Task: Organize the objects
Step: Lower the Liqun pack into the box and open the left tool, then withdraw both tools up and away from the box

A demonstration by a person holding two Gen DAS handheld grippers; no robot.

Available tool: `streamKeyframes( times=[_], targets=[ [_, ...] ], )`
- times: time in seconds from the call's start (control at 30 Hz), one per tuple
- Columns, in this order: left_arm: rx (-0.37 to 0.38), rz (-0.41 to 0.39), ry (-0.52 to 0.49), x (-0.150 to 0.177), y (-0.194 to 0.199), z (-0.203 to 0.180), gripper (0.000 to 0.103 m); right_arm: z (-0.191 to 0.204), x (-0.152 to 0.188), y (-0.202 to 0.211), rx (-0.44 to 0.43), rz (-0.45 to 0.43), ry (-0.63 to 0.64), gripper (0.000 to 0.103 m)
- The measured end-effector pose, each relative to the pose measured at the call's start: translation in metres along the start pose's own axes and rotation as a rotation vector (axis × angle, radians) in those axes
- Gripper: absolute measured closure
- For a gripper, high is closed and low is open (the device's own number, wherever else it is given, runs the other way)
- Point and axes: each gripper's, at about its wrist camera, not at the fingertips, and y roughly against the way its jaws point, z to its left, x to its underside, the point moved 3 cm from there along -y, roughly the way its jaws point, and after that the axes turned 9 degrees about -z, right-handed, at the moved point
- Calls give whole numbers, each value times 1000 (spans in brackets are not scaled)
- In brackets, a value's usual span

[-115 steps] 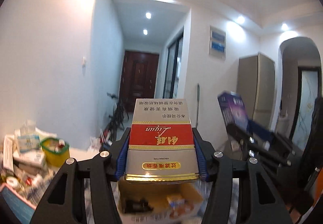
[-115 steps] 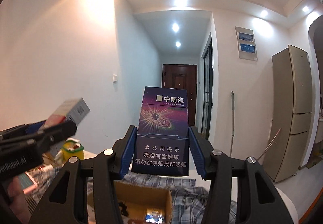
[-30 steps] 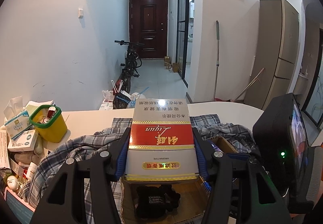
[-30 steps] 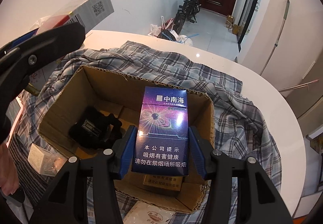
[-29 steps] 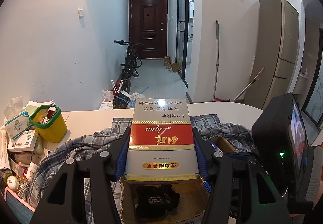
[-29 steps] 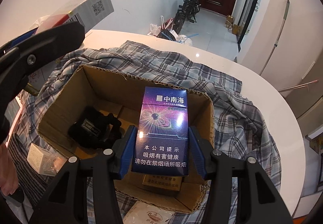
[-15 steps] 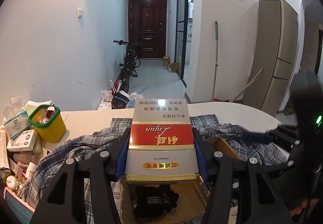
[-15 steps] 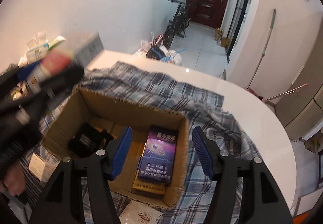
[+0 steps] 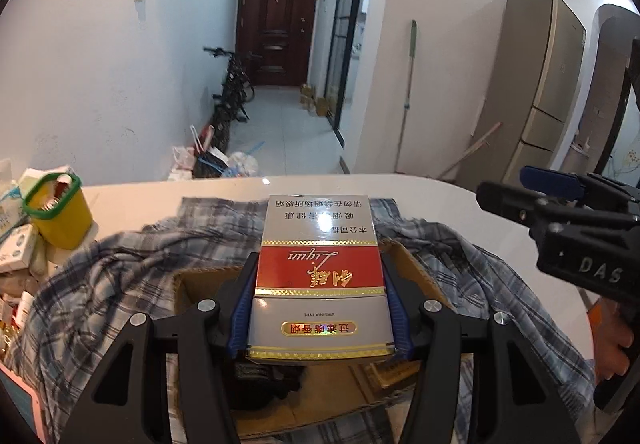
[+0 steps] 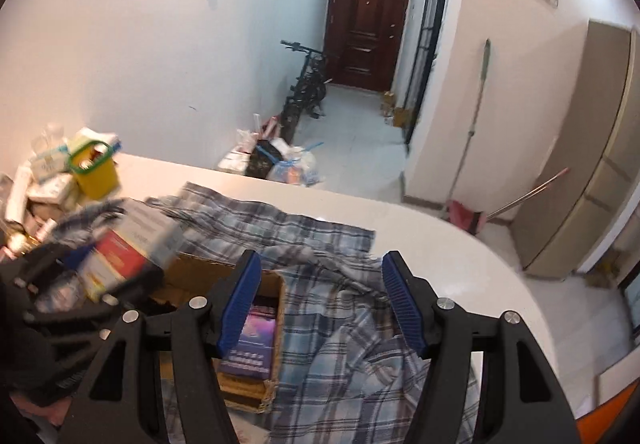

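Note:
A silver and red cigarette carton [image 9: 318, 276] sits clamped between the blue pads of my left gripper [image 9: 318, 300], above an open cardboard box [image 9: 412, 268]. In the right wrist view that carton [image 10: 132, 244] shows blurred at the left, over the box [image 10: 280, 284]. A purple cigarette pack [image 10: 256, 340] lies inside the box against its right wall. My right gripper [image 10: 322, 304] hangs open above the box's right edge with nothing between its pads. The left wrist view has the right gripper [image 9: 520, 190] at the far right.
The box rests on a blue plaid shirt [image 10: 340, 324] spread over a white round table [image 10: 460, 264]. A black item [image 9: 260, 384] lies in the box. A yellow cup [image 9: 60, 216] and piled small boxes stand at the left. A hand [image 9: 616, 360] is at the right.
My right gripper let go of the purple pack, which now lies in the box, then rose and drew back to the right. The left gripper kept its hold on the carton.

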Motion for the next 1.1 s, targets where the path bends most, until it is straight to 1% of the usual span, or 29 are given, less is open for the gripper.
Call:
streamKeyframes(
  times=[0.03, 0.1, 0.27, 0.33, 0.4, 0.5, 0.63, 0.77, 0.83, 0.87, 0.93, 1.03, 1.1],
  targets=[
    [14, 30, -2, 1, -6, -6, 45, -1, -1, 0, -18, 0, -14, 41],
    [15, 62, -11, 3, -12, -15, 45, -5, -3, 2, -35, -1, -36, 41],
    [-29, 108, -2, 10, -32, -28, 45, -6, -1, -4, -36, 14, -50, 41],
    [-49, 149, -1, 19, -43, -32, 45, -7, -1, -5, -39, 13, -55, 41],
    [-49, 181, -1, 27, -49, -36, 45, -9, -1, -2, -42, 10, -58, 41],
    [-66, 180, -4, 33, -54, -38, 45, -12, -2, -1, -29, 1, -55, 41],
    [-64, 192, 17, 34, -62, -41, 45, -19, -3, -1, -25, 3, -74, 41],
    [-27, 200, 60, 33, -66, -49, 44, -26, -3, -2, -13, 2, -93, 41],
    [-15, 223, 82, 34, -69, -52, 27, -28, -4, -2, -10, 0, -99, 41],
    [-6, 229, 89, 34, -69, -53, 15, -29, -4, -3, -10, 0, -101, 41],
    [19, 202, 96, 33, -66, -56, 15, -31, -4, -3, -9, 0, -104, 41],
    [-2, 174, 52, 30, -60, -60, 15, -31, -5, -3, -4, -1, -105, 41],
    [-7, 159, 51, 25, -54, -57, 15, -29, -5, -4, 0, -1, -99, 41]
  ],
)
